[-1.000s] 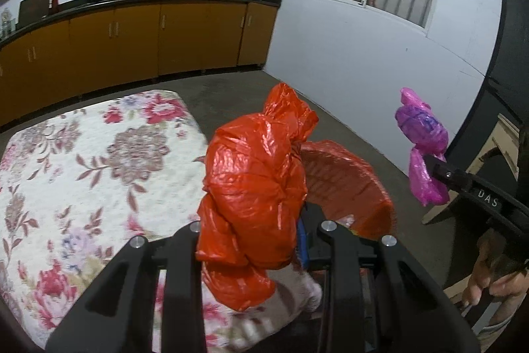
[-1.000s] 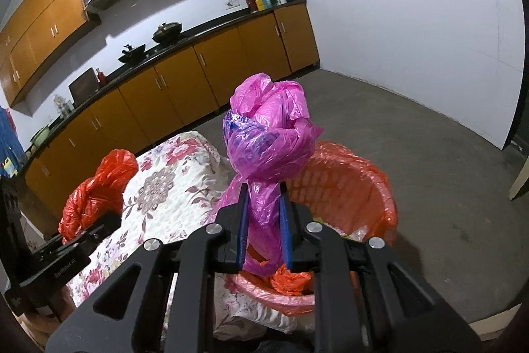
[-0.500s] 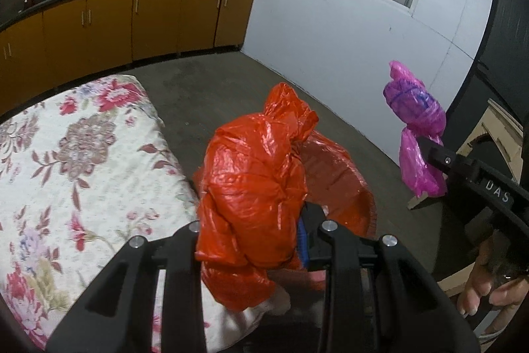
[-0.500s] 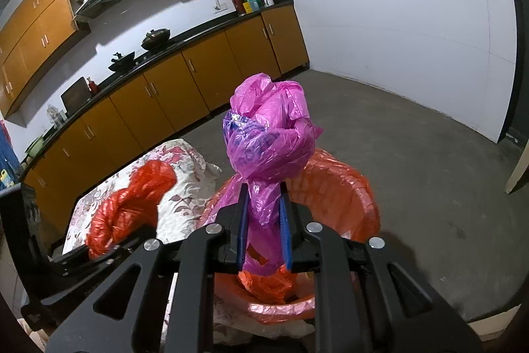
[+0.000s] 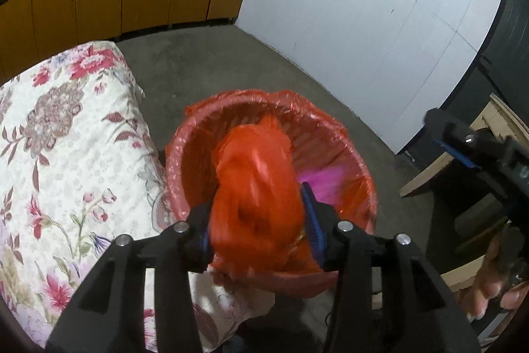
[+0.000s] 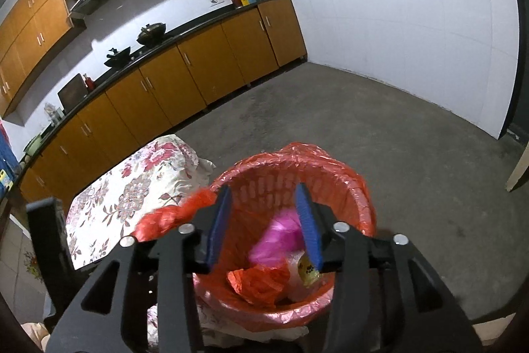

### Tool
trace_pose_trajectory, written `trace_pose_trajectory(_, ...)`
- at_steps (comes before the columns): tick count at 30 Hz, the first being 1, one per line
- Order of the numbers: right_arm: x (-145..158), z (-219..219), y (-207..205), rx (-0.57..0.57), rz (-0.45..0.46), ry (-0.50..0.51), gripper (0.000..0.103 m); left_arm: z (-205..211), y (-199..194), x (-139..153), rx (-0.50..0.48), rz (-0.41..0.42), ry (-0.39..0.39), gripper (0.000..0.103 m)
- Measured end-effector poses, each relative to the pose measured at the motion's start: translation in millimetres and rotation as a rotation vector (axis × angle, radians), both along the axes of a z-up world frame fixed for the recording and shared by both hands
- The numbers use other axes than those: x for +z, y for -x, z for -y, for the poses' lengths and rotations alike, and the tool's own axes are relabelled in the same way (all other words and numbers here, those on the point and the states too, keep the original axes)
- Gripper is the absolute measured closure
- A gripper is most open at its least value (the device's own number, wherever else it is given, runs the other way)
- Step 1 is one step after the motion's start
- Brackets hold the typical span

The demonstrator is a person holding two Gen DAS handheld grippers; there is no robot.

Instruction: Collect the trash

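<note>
left gripper point(image 5: 259, 229): jaws have just been opening, now roughly halfway apart. The orange bag point(image 5: 256, 187) is between them, blurred. Can't honestly tell if the blue pads point(image 5: 314, 229) press on it or it's slipping free.

right gripper point(image 6: 266, 225): jaws have just been opening too, now parted about as much, with nothing between them. You look straight through the gap into the bin. It also shows in the left wrist view point(image 5: 463, 148), off to the side of the bin.

orange bag: crumpled thin plastic, bunched into a lumpy wad, hanging right above the bin mouth.

pink bag point(image 6: 281, 237): glossy magenta plastic, blurred, already down inside the bin, below the right jaws and clear of them.

trash bin point(image 6: 350, 184): round basket with a slotted wall, lined with a shiny orange-red plastic liner folded over the rim. It stands on the grey concrete floor, just beside the bed.

other stuff in the bin: a crumpled orange scrap point(image 6: 258, 283) and something pale with a yellow label point(image 6: 307, 270).

bed point(image 5: 66, 138): quilted cover with a red and pink flower print.
</note>
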State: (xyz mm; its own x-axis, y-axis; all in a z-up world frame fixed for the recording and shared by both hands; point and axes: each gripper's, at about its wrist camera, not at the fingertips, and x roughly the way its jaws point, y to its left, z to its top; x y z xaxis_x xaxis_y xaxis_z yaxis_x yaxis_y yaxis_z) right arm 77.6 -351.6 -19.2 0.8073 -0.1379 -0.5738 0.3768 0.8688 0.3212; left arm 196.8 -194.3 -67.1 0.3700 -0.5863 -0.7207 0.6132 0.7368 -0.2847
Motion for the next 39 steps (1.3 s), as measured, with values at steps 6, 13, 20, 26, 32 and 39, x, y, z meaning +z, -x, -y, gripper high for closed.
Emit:
trace_pose_trajectory(6, 6.2, -0.1, 11.3, -0.022, 0.0, 0.022, 0.031, -8.6, 2.7, -2.2, 0.019, -0.003, -0.005, 0.056)
trace_pose_trajectory(13, 23.3, -28.2, 29.0, -0.06, -0.006, 0.169, 0.004, -50.2, 27.0, 27.7, 0.133, 0.149, -0.005, 0.03)
trace_pose_trajectory(20, 38.6, -61.7, 58.2, -0.099, 0.007, 0.31, 0.002, -103.1, 70.9, 64.8, 0.318, 0.37, -0.05, 0.01)
trace_pose_trajectory(26, 43.3, -98.4, 78.6, -0.042, 0.044, 0.383, 0.002, -136.4, 110.0, 79.9, 0.449, 0.48, -0.095, 0.004)
trace_pose_trajectory(32, 41.8, -124.7, 91.2, 0.019, 0.047, 0.388, 0.002, -164.5, 140.3, 85.5, 0.536, 0.502, -0.107, 0.004)
trace_pose_trajectory(39, 35.3, -150.8, 101.6, 0.061, 0.052, 0.394, 0.002, -188.1, 167.0, 91.0, 0.61, 0.536, -0.121, 0.004)
